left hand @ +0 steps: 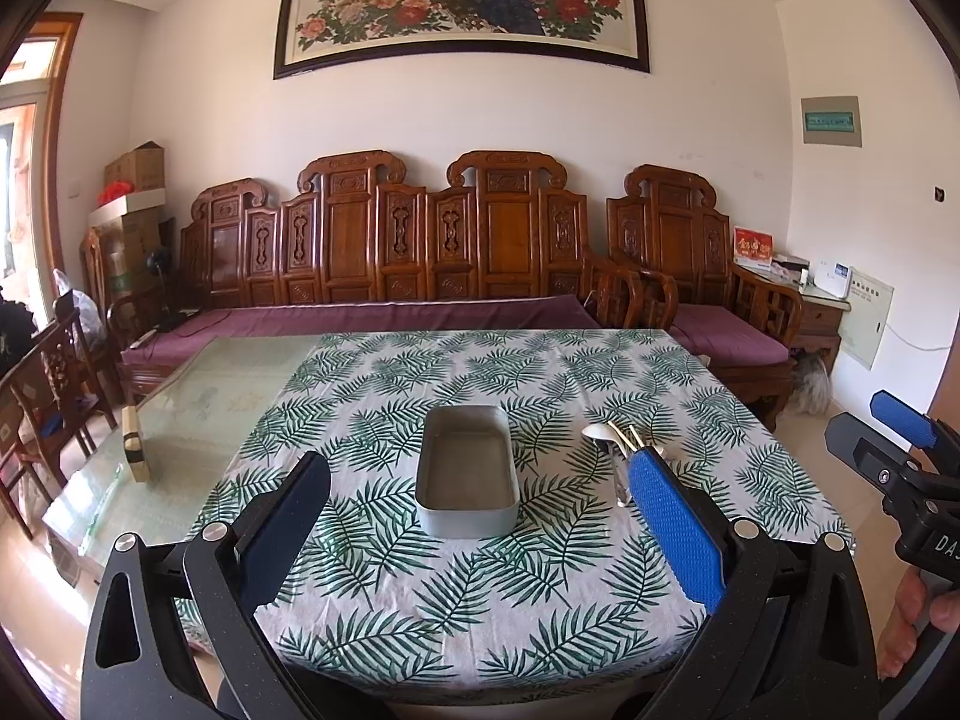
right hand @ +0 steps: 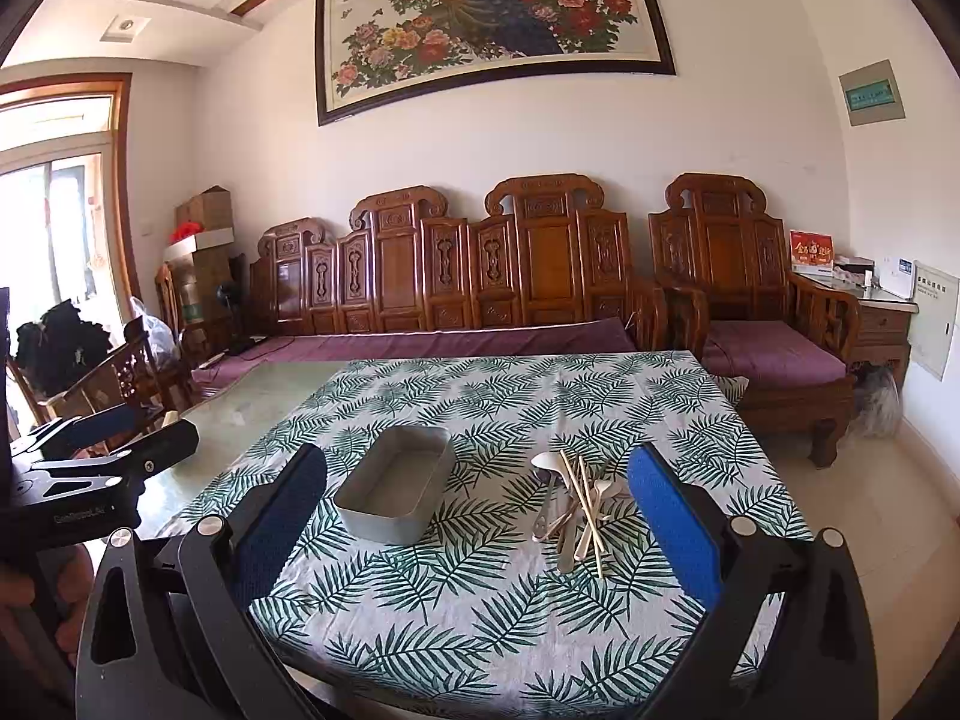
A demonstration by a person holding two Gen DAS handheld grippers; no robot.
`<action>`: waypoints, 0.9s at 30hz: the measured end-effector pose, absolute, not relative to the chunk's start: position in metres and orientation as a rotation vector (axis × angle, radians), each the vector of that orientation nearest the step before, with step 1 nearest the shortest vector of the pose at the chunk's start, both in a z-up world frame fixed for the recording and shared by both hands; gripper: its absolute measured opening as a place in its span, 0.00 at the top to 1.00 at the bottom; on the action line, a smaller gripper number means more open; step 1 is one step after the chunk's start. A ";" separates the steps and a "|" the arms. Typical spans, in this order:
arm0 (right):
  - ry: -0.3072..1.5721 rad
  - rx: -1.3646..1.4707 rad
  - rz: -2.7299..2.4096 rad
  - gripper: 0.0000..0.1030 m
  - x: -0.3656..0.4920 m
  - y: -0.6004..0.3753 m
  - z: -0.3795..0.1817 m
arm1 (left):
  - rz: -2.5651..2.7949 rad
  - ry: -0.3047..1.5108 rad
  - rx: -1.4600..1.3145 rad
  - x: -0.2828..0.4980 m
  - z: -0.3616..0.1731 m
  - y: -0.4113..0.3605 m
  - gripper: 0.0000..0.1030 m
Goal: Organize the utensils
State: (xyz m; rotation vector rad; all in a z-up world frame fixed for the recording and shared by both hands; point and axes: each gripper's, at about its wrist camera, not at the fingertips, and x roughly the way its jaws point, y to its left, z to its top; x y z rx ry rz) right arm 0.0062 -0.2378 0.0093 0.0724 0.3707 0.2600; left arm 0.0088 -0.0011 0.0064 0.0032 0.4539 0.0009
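Note:
An empty grey metal tray (left hand: 468, 471) (right hand: 396, 492) stands mid-table on the leaf-print cloth (left hand: 480, 600) (right hand: 480, 612). To its right lies a pile of utensils (right hand: 573, 504) (left hand: 618, 450): metal spoons, pale spoons and wooden chopsticks, crossed over each other. My left gripper (left hand: 480, 480) hovers open near the table's front edge, its fingers straddling the tray from a distance. My right gripper (right hand: 477, 486) is open too, held back from the tray and the pile. Each gripper shows at the edge of the other's view: the right gripper (left hand: 900, 450), the left gripper (right hand: 114, 438).
A glass tabletop (left hand: 198, 408) lies bare left of the cloth, with a small wooden block (left hand: 133, 444) at its edge. A carved wooden sofa (left hand: 420, 252) with purple cushions runs behind the table. Chairs (left hand: 54, 384) stand at the left. A hand (left hand: 918, 618) grips the right handle.

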 end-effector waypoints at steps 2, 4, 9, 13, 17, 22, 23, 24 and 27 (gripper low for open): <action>0.370 0.072 0.260 0.02 0.006 -0.238 0.009 | -0.001 0.451 0.005 -0.001 0.013 -0.005 0.06; 0.371 0.073 0.260 0.02 0.006 -0.238 0.009 | -0.001 0.453 0.006 -0.001 0.013 -0.006 0.06; 0.370 0.073 0.260 0.02 0.007 -0.239 0.008 | 0.001 0.455 0.005 0.002 0.017 -0.008 0.06; 0.371 0.071 0.259 0.02 0.008 -0.239 0.007 | 0.000 0.456 0.006 0.000 0.007 -0.005 0.06; 0.372 0.070 0.257 0.02 0.005 -0.236 0.007 | -0.001 0.455 0.006 0.001 0.007 -0.005 0.06; 0.372 0.071 0.258 0.02 0.007 -0.238 0.005 | -0.001 0.455 0.006 0.000 0.007 -0.005 0.06; 0.372 0.070 0.258 0.02 0.007 -0.238 0.005 | -0.001 0.454 0.006 0.000 0.007 -0.005 0.06; 0.372 0.070 0.258 0.02 0.007 -0.238 0.005 | -0.001 0.455 0.006 0.000 0.007 -0.005 0.06; 0.372 0.070 0.258 0.02 0.007 -0.238 0.005 | -0.001 0.455 0.006 0.000 0.007 -0.005 0.06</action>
